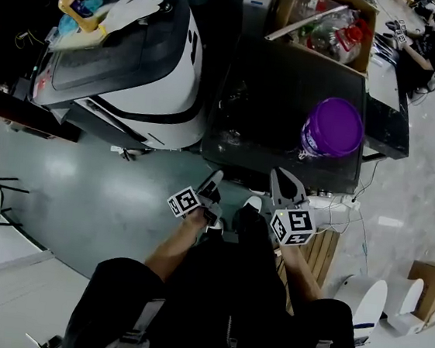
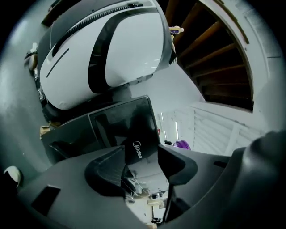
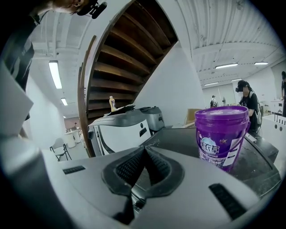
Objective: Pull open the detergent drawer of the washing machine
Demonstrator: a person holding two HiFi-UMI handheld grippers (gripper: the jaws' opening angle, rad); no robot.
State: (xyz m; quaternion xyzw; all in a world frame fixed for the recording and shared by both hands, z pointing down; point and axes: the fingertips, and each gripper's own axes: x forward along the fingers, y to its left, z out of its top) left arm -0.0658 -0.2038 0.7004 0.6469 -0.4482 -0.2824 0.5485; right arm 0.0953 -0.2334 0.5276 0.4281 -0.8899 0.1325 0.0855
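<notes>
The dark washing machine stands in front of me, seen from above, with a purple detergent bucket on its top. In the left gripper view its black panel with the Midea logo shows between the jaws; I cannot make out the drawer itself. My left gripper hangs low by the machine's near left corner, open, with nothing between its pads. My right gripper is at the machine's near edge, below the bucket, with its pads shut together on nothing.
A white and black machine stands to the left, with a glove and bottles on it. A cardboard box of bottles sits behind the washer. A wooden staircase rises beyond. Cables lie on the floor at the right.
</notes>
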